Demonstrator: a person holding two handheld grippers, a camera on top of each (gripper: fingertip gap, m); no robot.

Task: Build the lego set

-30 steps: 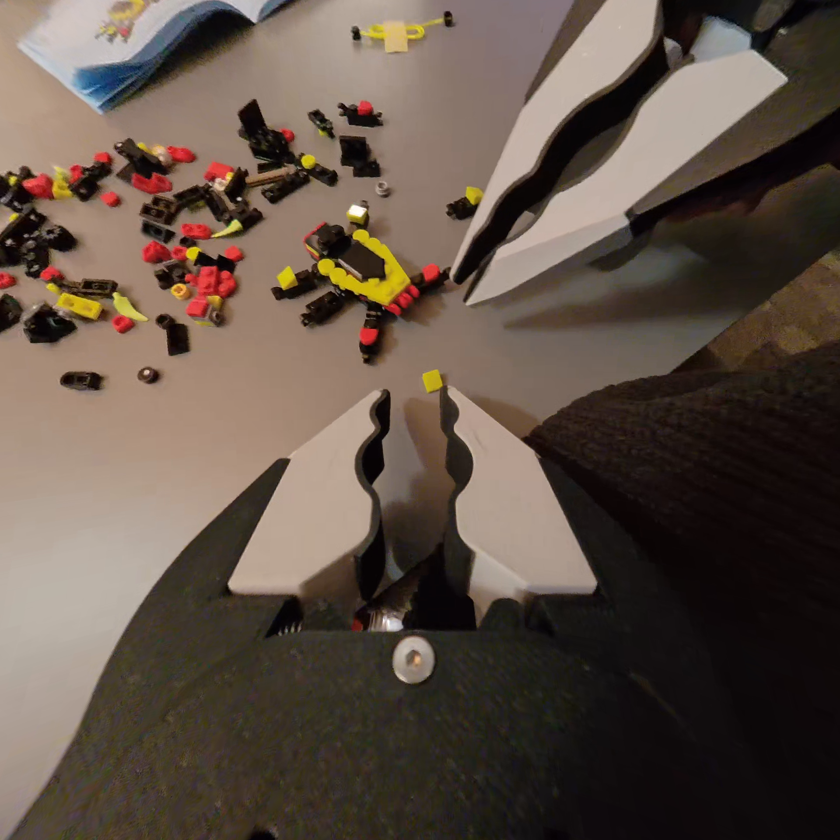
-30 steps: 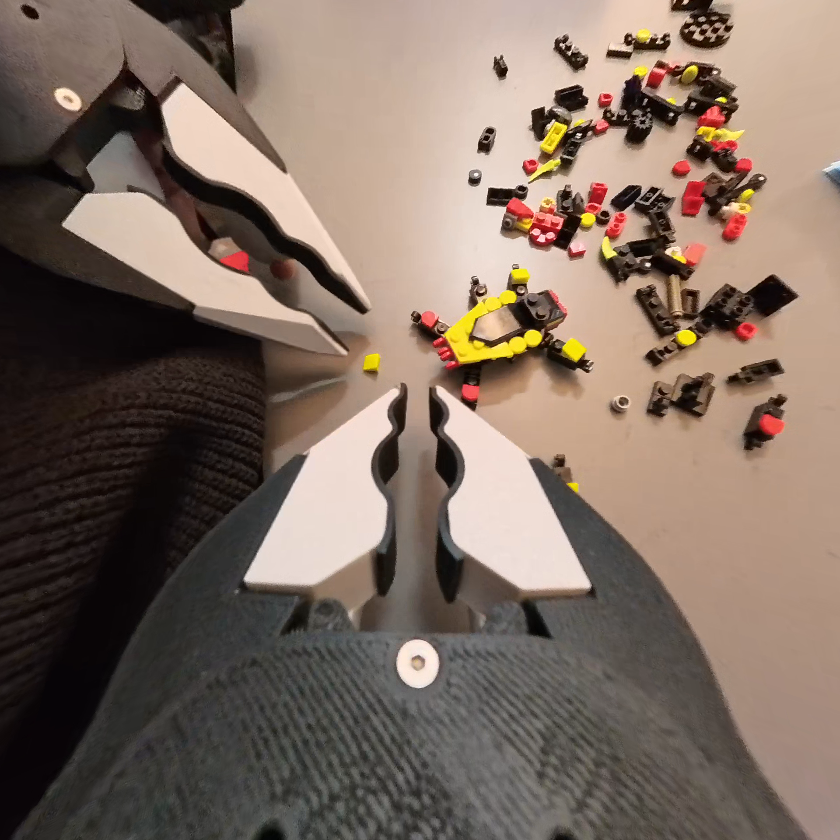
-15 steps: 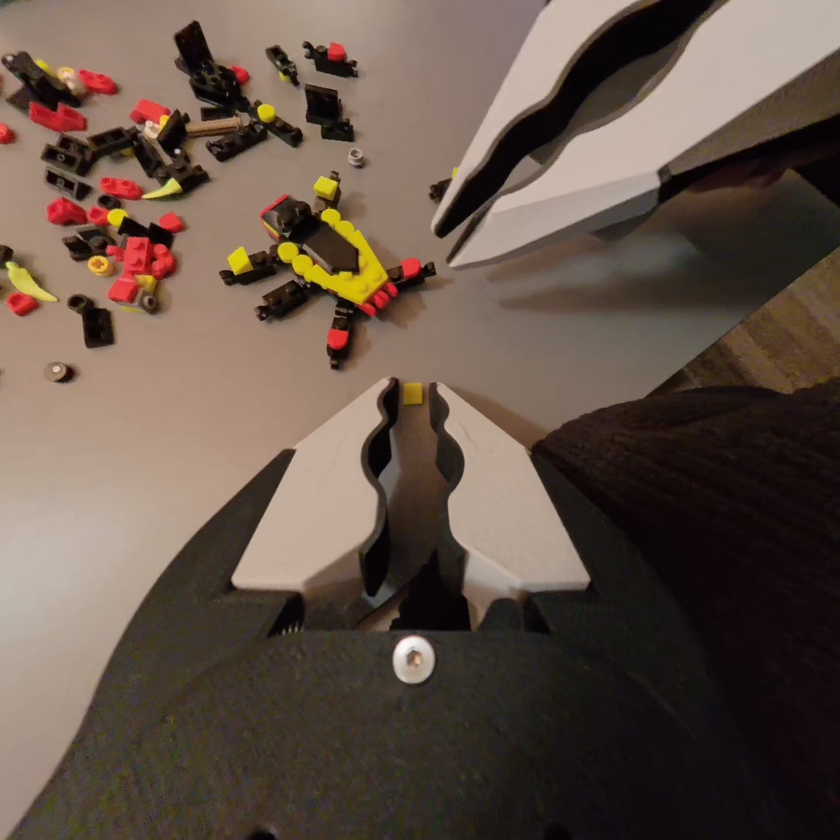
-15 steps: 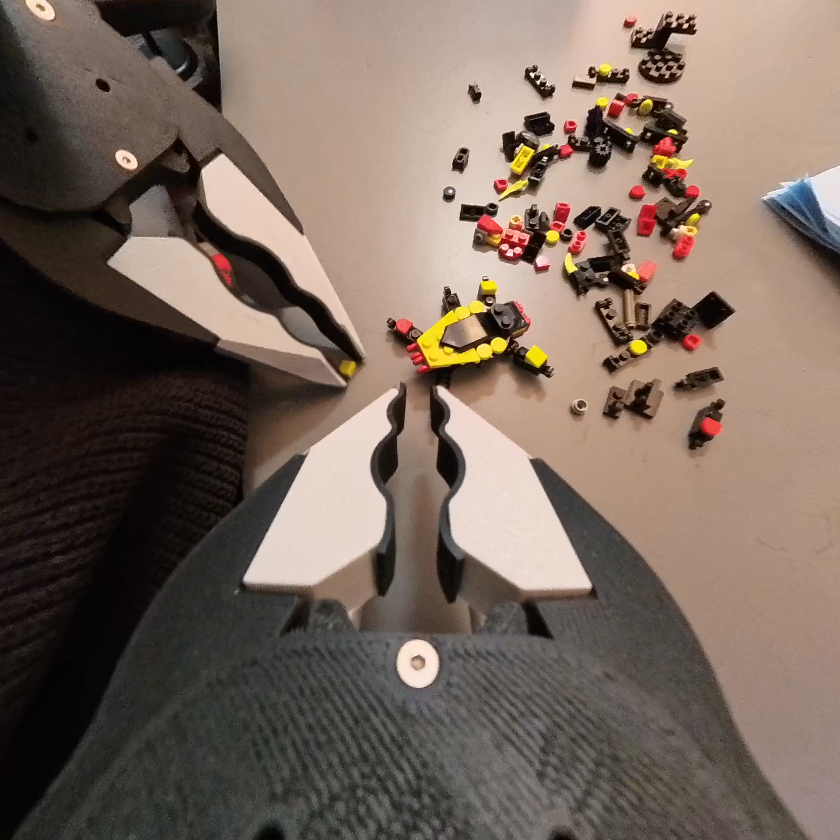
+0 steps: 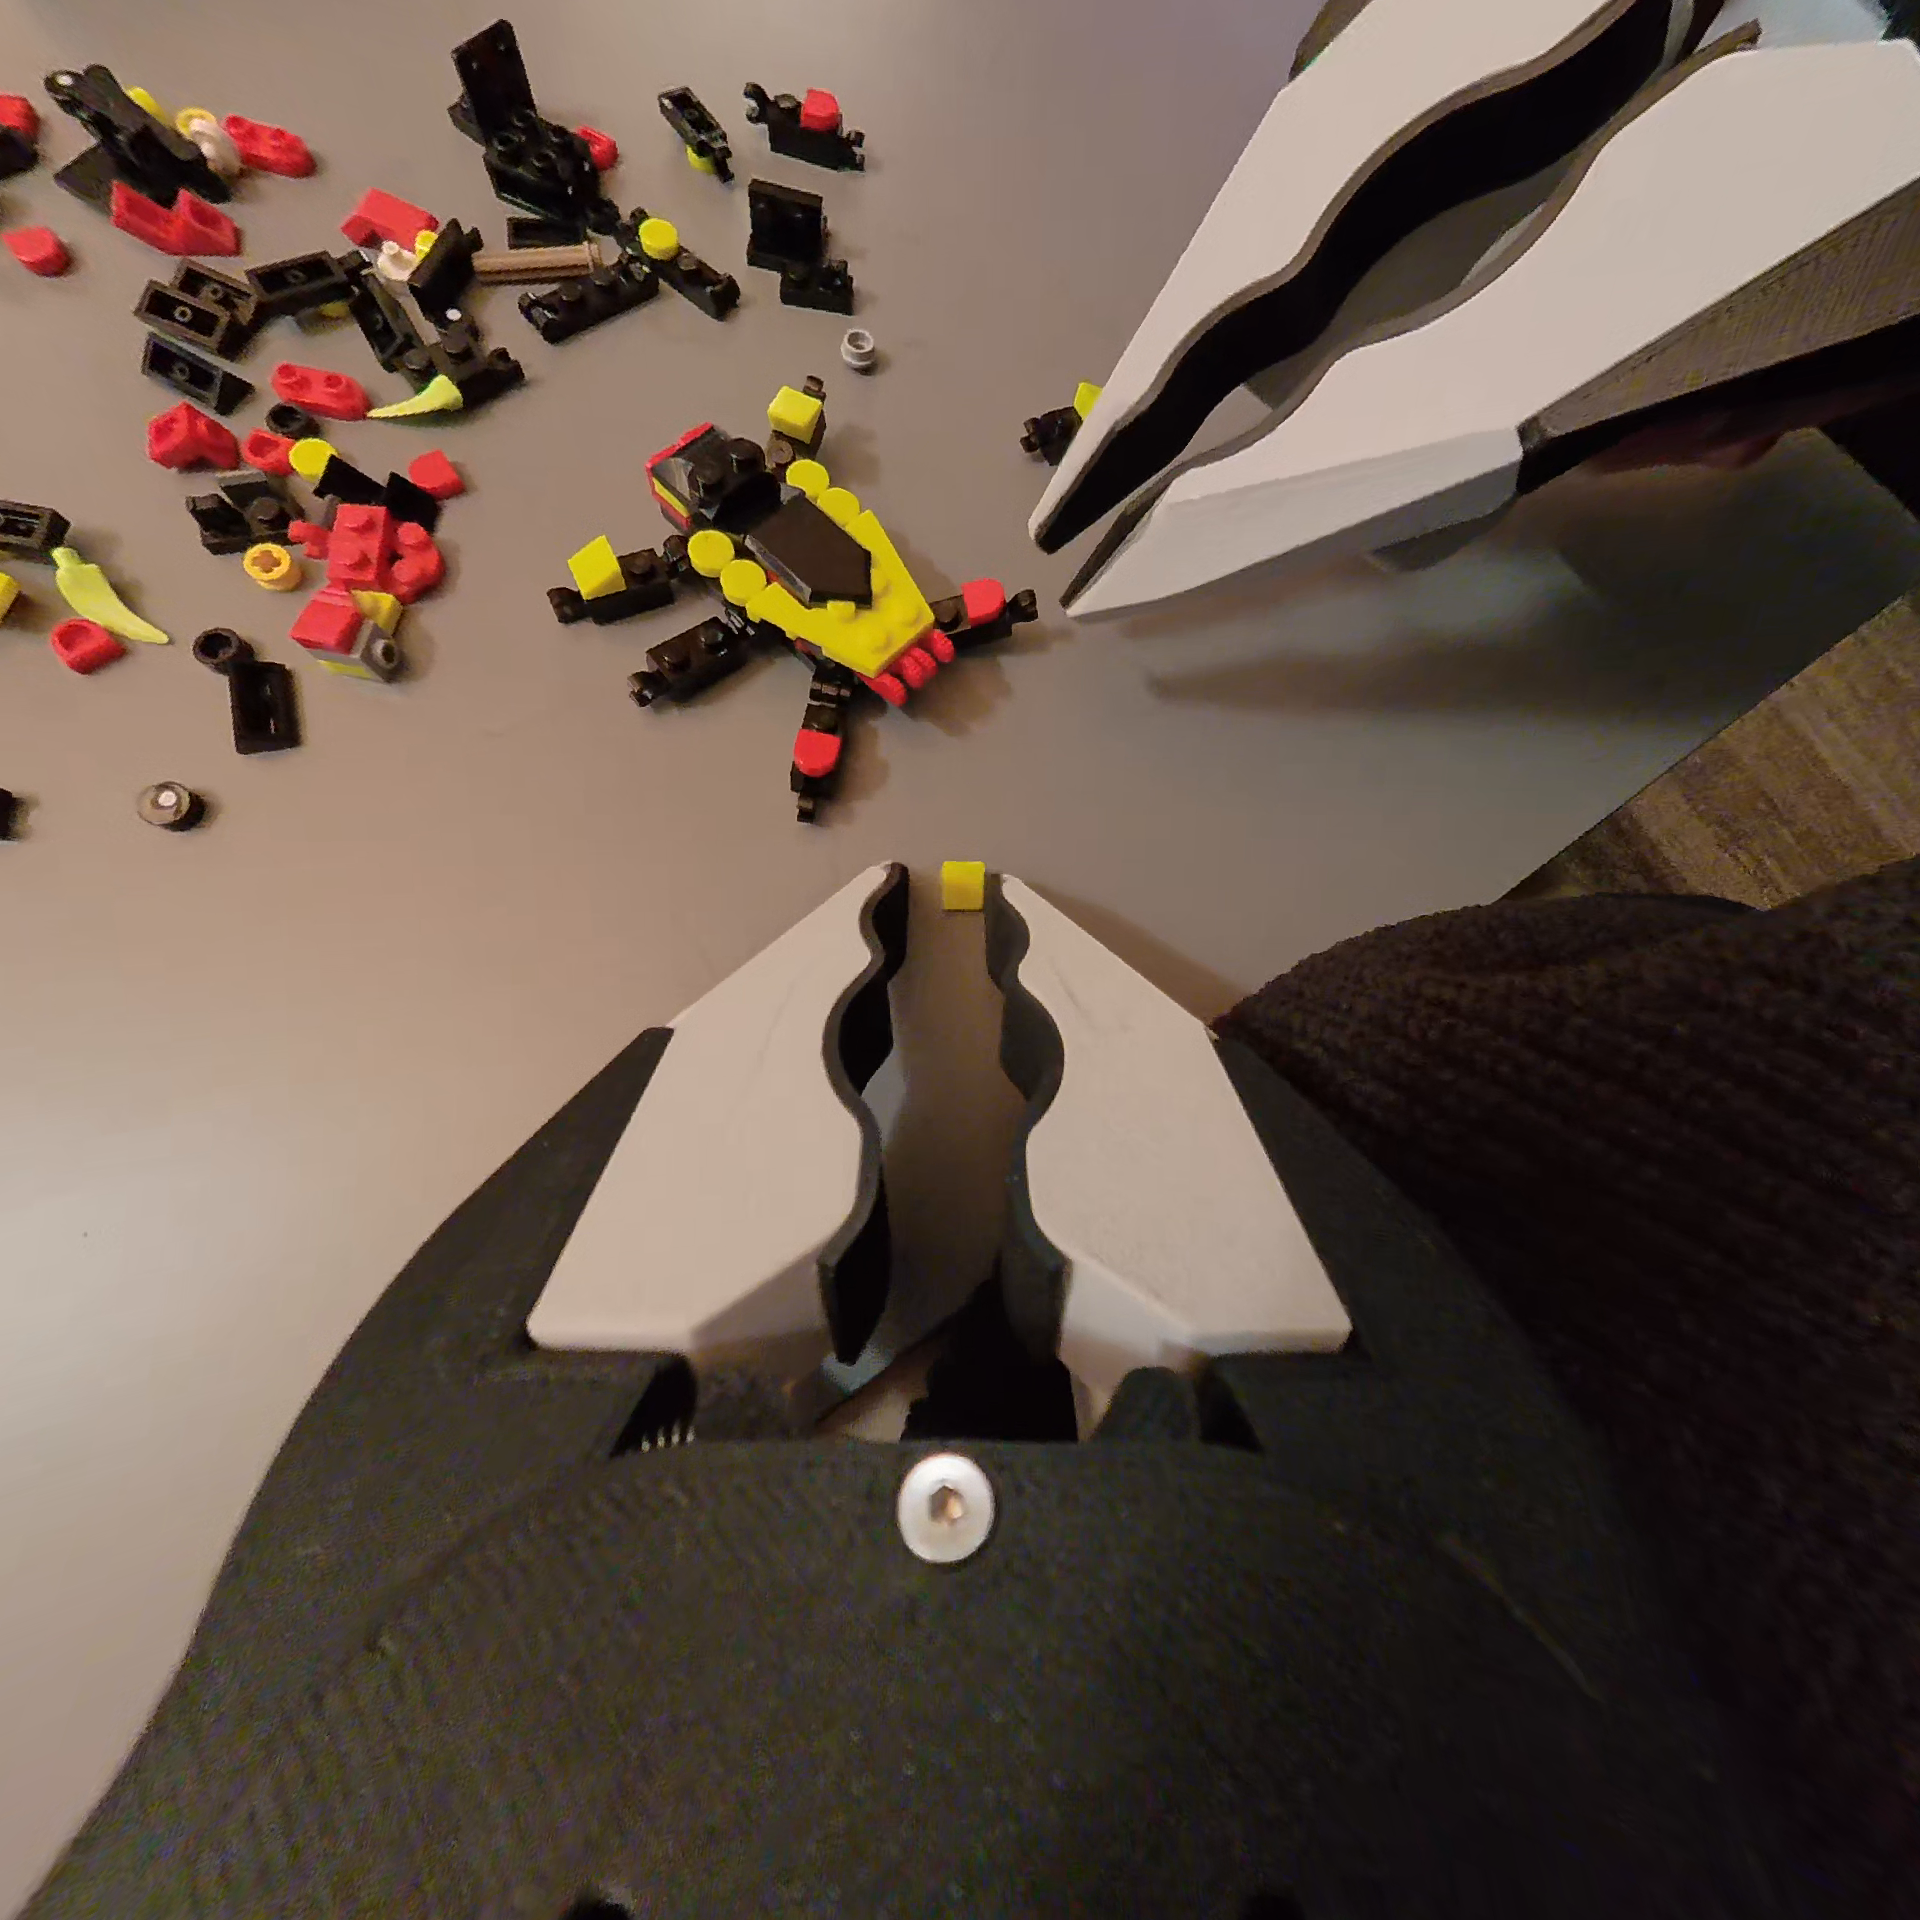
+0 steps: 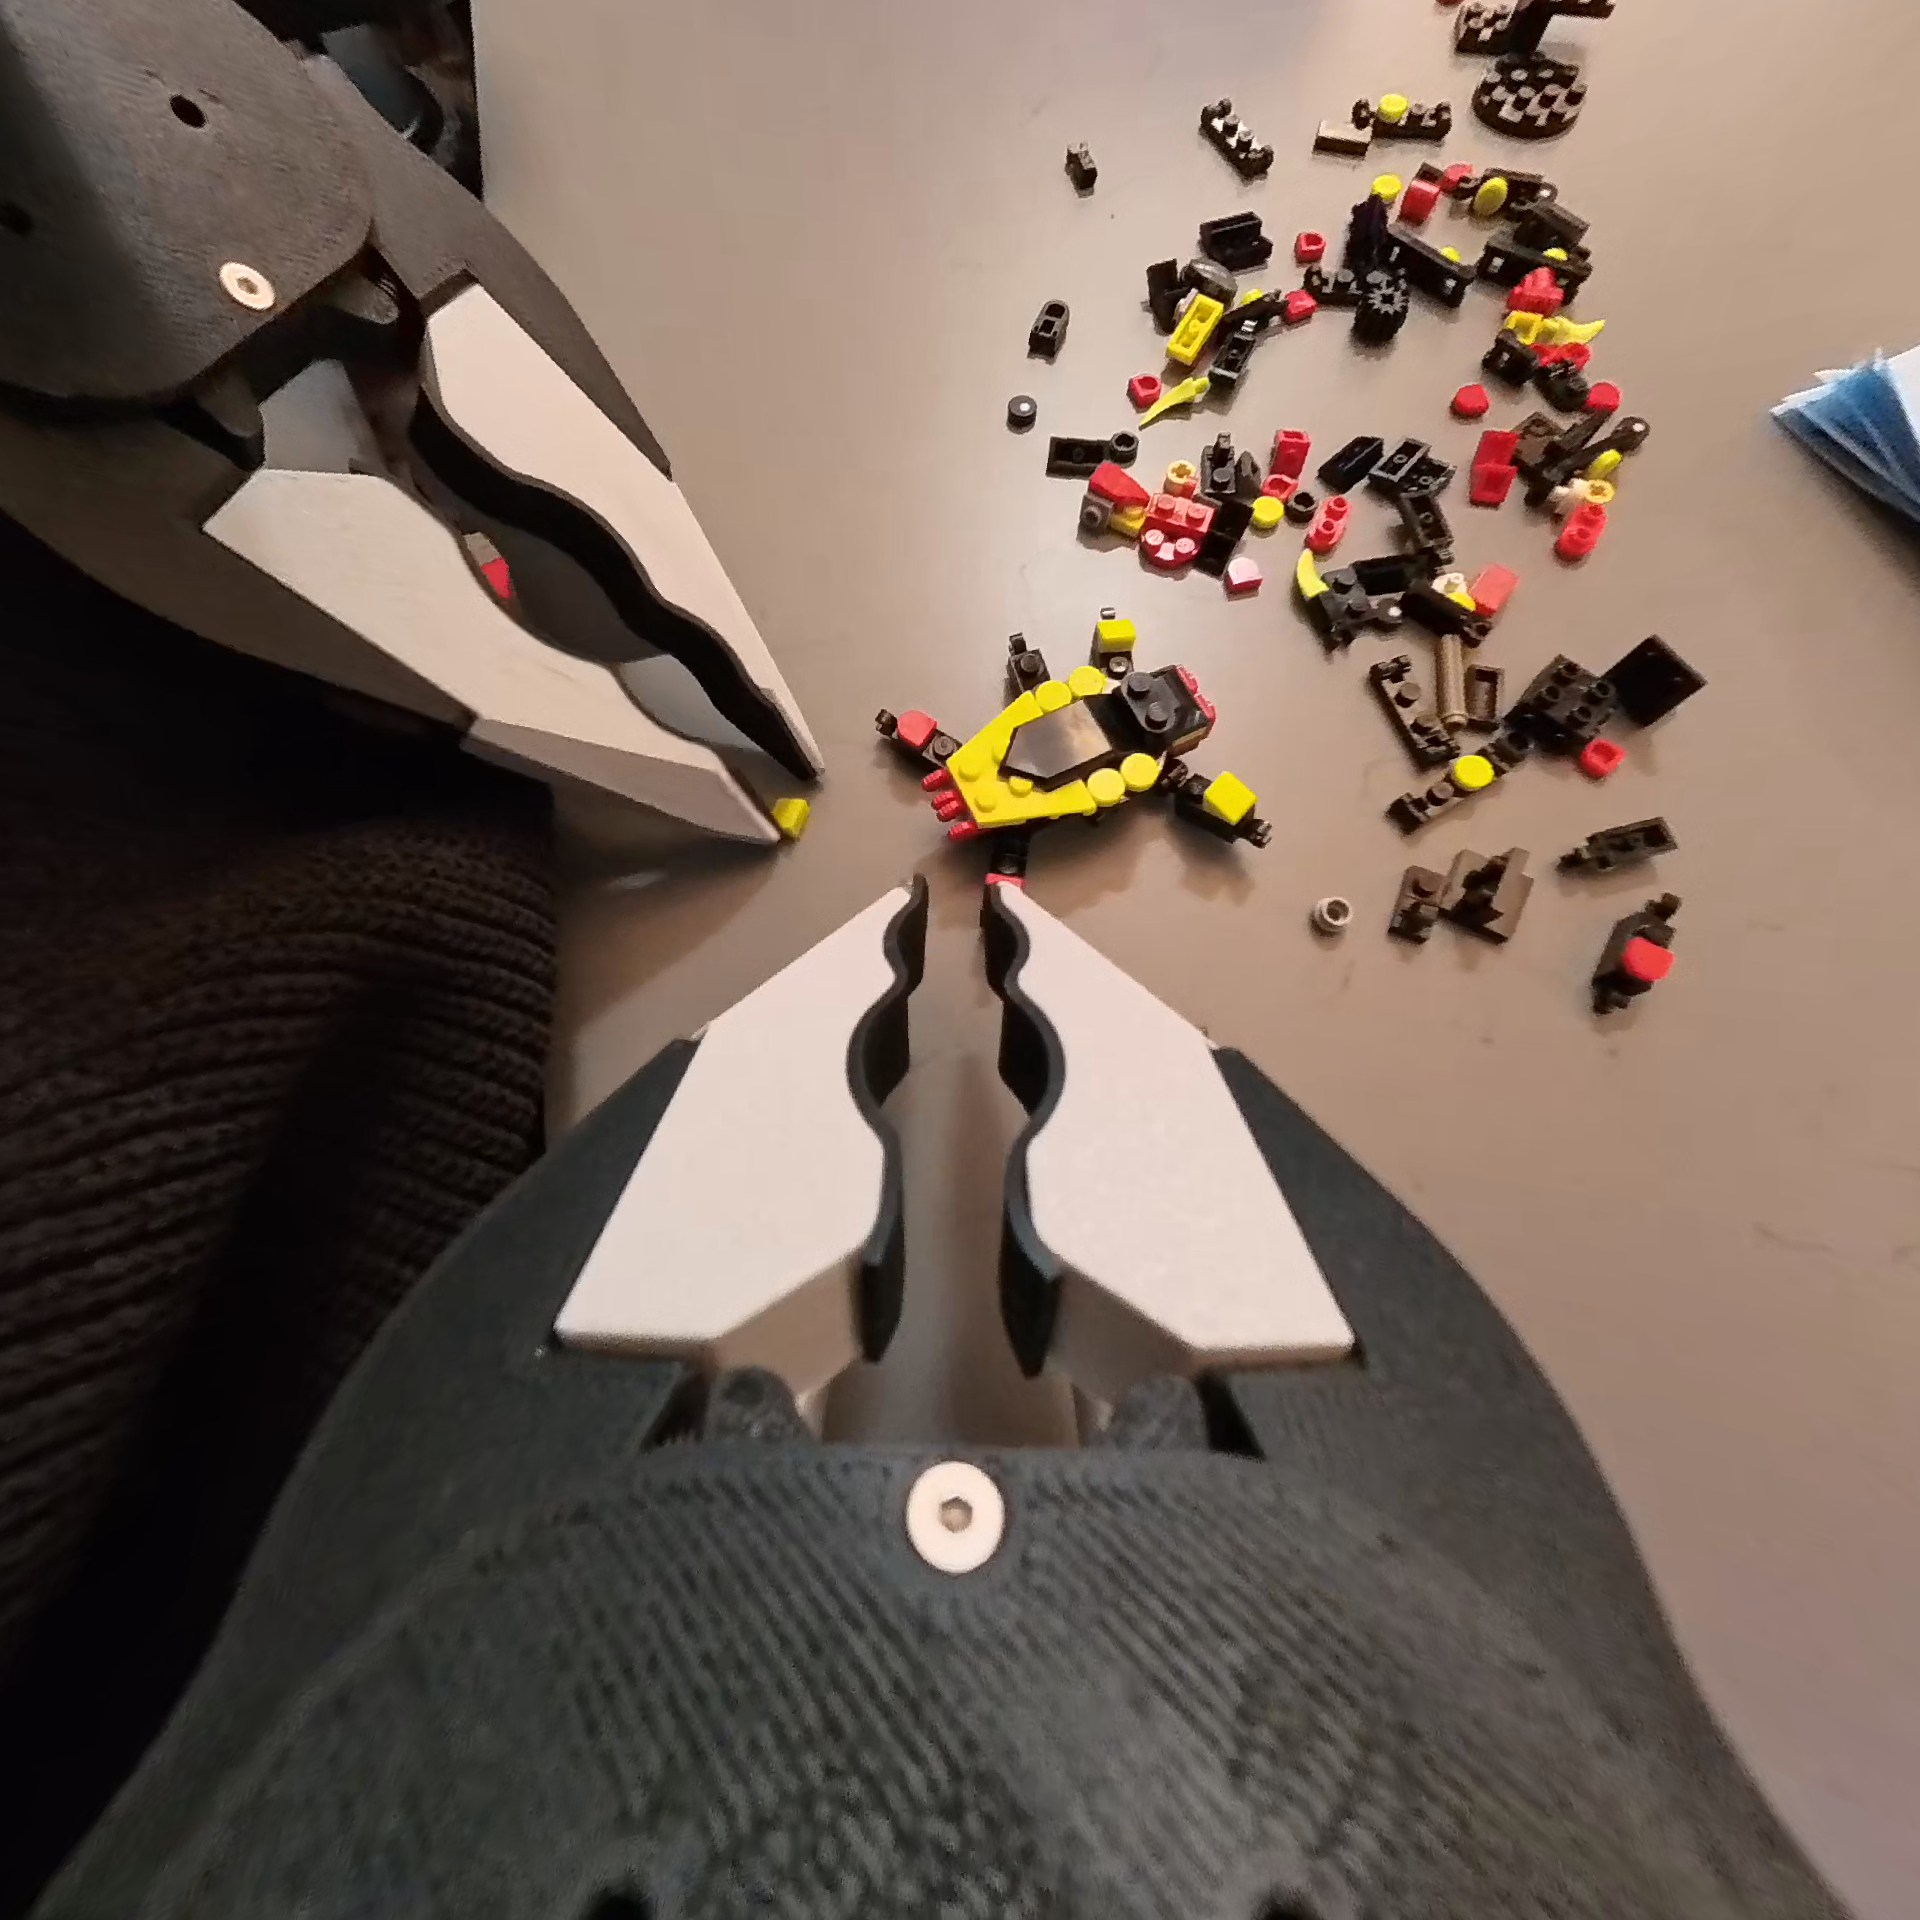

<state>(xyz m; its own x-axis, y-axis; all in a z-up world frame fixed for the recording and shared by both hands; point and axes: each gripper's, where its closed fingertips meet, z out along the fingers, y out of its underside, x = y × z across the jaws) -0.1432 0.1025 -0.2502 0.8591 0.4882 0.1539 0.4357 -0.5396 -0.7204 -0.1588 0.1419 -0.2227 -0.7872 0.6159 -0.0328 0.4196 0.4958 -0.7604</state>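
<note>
A partly built yellow, black and red lego model lies on the grey table; it also shows in the right wrist view. A small yellow piece lies on the table between the tips of my left gripper, against the right finger. The left jaws stand a little apart and are not closed on it. In the right wrist view the piece sits at the left gripper's tip. My right gripper is narrowly open and empty, its tips just short of the model's red-ended leg.
Several loose black, red and yellow pieces are scattered left of the model, also in the right wrist view. A blue booklet lies at the far right. The table edge and the floor are at the right. A dark knit sleeve is close by. Left tips to right tips: about 6 cm.
My left gripper moved forward, so the small yellow piece went from just ahead of its tips to between them. My right gripper shifted slightly and now holds still.
</note>
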